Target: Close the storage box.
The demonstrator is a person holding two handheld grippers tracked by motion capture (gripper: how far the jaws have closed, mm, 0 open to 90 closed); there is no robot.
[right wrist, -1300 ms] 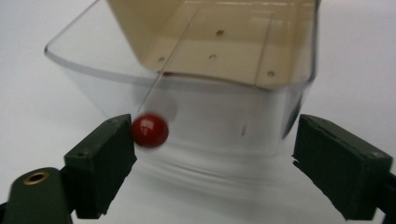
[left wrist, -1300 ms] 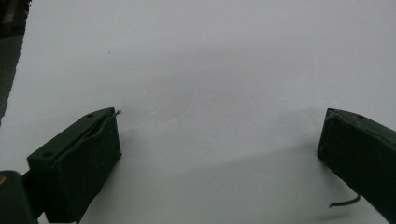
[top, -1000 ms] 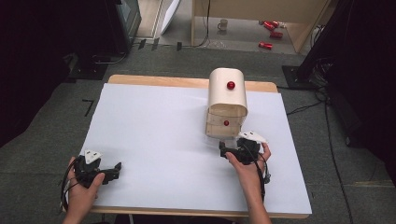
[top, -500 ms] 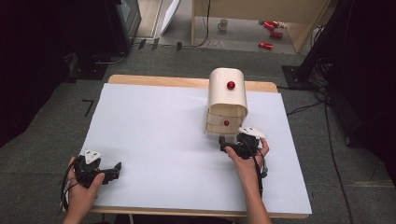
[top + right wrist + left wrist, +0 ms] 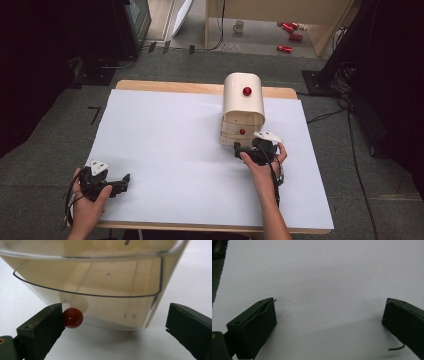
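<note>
Two grippers in play, both with jaws spread wide and holding nothing. The right gripper point(image 5: 243, 148) sits at the front face of the box point(image 5: 243, 107), near the table's right side. In the right gripper view the lower red knob point(image 5: 72, 317) lies just off the inner face of the left jaw, touching or nearly so; contact cannot be confirmed. The other jaw stands well apart to the right, so the knob is off-centre in the gap. Judgement: a sideways shift toward the knob is needed before closing, or the jaws will close unevenly on it. The knob belongs to the clear drawer point(image 5: 100, 293) in the box; the drawer appears empty. A second red knob point(image 5: 247, 91) sits on the curved lid above.

The left gripper point(image 5: 120, 183) rests near the front left corner of the white table point(image 5: 165, 140), far from the box.
</note>
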